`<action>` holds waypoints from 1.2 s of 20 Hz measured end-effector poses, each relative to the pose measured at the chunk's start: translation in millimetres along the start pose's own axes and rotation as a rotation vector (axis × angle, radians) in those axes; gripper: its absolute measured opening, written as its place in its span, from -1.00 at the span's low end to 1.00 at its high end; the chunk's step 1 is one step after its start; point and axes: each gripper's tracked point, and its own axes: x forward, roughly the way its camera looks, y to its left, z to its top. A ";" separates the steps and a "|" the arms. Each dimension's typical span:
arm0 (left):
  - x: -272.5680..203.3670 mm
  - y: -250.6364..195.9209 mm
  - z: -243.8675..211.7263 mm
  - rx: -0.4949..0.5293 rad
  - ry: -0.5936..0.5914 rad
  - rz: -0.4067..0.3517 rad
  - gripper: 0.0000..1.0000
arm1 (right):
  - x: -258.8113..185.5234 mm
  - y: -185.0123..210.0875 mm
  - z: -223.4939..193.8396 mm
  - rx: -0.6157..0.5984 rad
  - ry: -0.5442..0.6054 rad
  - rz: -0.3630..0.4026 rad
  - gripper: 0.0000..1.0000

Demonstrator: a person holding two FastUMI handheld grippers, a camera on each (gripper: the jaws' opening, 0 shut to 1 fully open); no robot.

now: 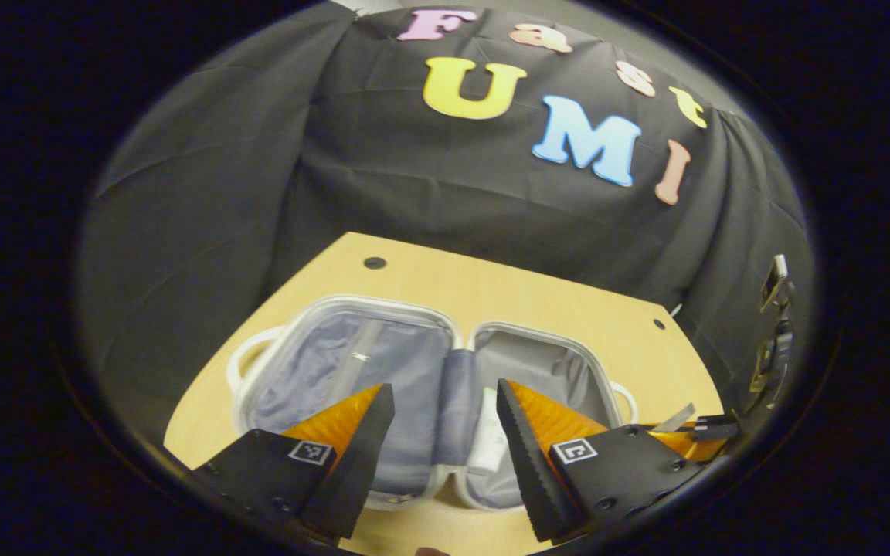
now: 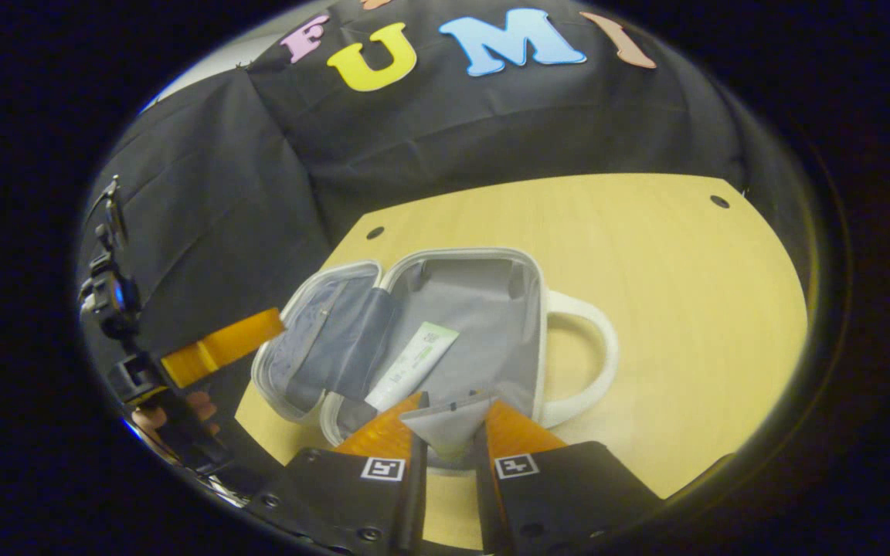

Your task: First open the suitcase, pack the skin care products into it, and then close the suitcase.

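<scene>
Suitcase (image 2: pixel 445 309) lies open flat on the wooden table (image 2: pixel 669 262); right gripper (image 2: pixel 449 432) is clamped on a grey tube (image 2: pixel 449 425), held over the near rim of the handle-side half. A white-and-green tube (image 2: pixel 412 364) lies inside that half, long axis diagonal, its green end toward the far wall. Left gripper (image 1: pixel 445 417) hovers spread and empty above the hinge; from there the lying tube (image 1: pixel 489 432) is just a pale sliver beside the right finger.

Near rim of the open suitcase (image 1: pixel 445 363) hidden behind the left gripper (image 1: pixel 445 448), white tube (image 1: pixel 487 440) inside it partly covered by a finger, grey tube (image 2: pixel 449 428) lower end lost between the right gripper (image 2: pixel 449 440) fingers, tube label too small to read.
</scene>
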 end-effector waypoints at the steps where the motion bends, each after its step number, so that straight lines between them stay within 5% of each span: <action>1: 4.3 8.2 3.9 -0.016 -0.003 0.040 0.76 | 11.2 1.3 -0.4 -0.007 0.023 0.005 -0.45; 4: -15.1 72.7 -1.0 -0.067 -0.004 0.132 0.80 | 25.0 6.5 2.2 -0.028 0.023 0.017 -0.39; 7: -21.4 126.4 -1.4 -0.081 -0.006 0.216 0.80 | 5.6 5.5 27.9 -0.058 -0.106 -0.010 0.97; 11: -9.1 184.2 8.9 -0.097 0.020 0.263 0.76 | -37.7 -5.3 57.2 -0.138 -0.265 -0.088 0.91; 15: 30.0 212.5 19.0 -0.129 0.086 0.202 0.76 | -79.0 -18.6 75.0 -0.168 -0.362 -0.180 0.91; 21: 95.3 246.8 9.4 -0.323 0.219 0.047 0.73 | -107.6 -40.9 71.6 -0.111 -0.368 -0.263 0.92; 24: 128.8 265.3 -16.8 -0.424 0.289 0.056 0.72 | -117.8 -56.8 66.2 -0.099 -0.353 -0.314 0.91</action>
